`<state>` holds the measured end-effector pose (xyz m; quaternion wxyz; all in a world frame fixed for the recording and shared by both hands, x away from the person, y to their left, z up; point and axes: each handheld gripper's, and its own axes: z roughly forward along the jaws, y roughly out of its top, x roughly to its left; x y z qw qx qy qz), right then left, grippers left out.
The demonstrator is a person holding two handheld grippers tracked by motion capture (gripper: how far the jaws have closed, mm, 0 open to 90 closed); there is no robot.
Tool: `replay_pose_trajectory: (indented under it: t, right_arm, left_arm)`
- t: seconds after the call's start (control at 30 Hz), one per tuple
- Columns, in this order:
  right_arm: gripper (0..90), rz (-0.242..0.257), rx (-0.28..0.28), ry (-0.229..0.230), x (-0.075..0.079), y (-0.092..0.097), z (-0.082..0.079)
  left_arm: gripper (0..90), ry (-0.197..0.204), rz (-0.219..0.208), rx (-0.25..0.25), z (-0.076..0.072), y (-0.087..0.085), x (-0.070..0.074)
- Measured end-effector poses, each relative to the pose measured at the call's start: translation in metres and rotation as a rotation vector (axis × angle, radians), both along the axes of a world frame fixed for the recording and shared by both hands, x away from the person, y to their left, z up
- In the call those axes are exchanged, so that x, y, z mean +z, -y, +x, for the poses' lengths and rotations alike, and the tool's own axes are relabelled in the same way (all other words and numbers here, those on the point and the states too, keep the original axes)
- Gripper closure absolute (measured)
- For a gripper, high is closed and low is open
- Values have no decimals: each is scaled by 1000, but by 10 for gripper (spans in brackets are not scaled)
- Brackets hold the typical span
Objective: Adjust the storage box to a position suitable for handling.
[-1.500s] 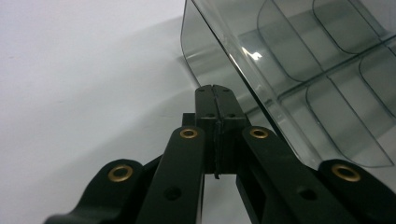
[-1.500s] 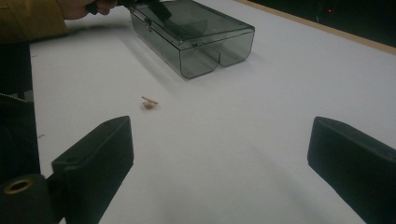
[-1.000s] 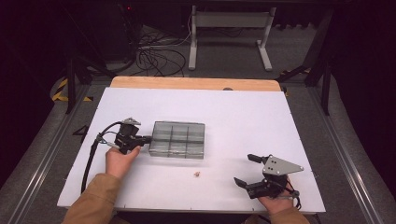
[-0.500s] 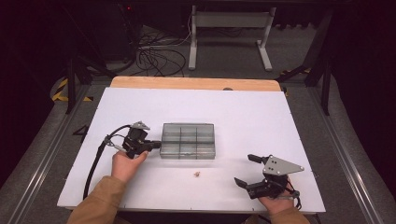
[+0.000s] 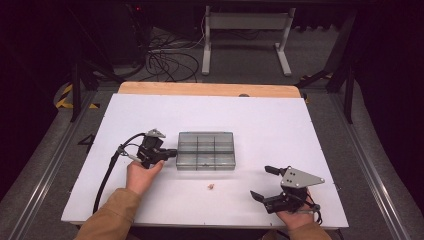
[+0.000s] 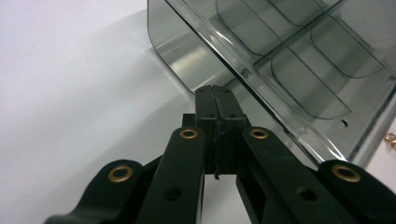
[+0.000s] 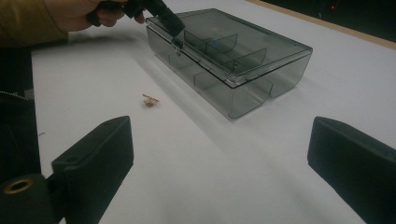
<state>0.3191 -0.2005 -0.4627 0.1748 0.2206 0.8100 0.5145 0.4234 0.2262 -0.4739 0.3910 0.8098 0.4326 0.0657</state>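
A smoky clear compartment box (image 5: 206, 150) with its lid down lies mid-table. My left gripper (image 5: 174, 152) is shut with nothing between its pads, and its tips rest against the box's left side. In the left gripper view the closed jaws (image 6: 215, 93) meet the rim of the box (image 6: 289, 60). My right gripper (image 5: 261, 182) stands open near the front right edge, well apart from the box. The right gripper view has its own wide jaws (image 7: 219, 158) aimed at the box (image 7: 233, 51), with the left gripper (image 7: 166, 18) at the far side by the latch.
A tiny golden piece (image 5: 211, 187) lies loose on the white table (image 5: 300, 125) in front of the box, also seen as the small golden piece (image 7: 150, 100) on the tabletop. A wooden strip (image 5: 200, 89) runs along the far edge. Cables lie on the floor beyond.
The left gripper, still shut, has moved to the right and the box has slid right with it. The right gripper has not moved.
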Motion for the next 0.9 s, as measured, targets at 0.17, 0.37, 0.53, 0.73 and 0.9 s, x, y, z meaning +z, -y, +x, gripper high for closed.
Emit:
replay_pose_trajectory:
  t: [0.17,0.37,0.53,0.73,0.9]
  right_arm:
    - [75,-5,3,0,0,0,0]
    - [75,-4,3,-1,-1,0,-1]
    - [75,0,0,-1,0,1,-1]
    - [75,5,-2,0,0,1,0]
    - [83,2,0,-5,0,0,3]
  left_arm:
    - [894,7,0,9,4,6,1]
    - [893,22,5,11,6,11,1]
    - [873,44,19,6,3,8,5]
    - [771,108,45,29,-11,-2,16]
    - [669,171,36,19,-29,-11,27]
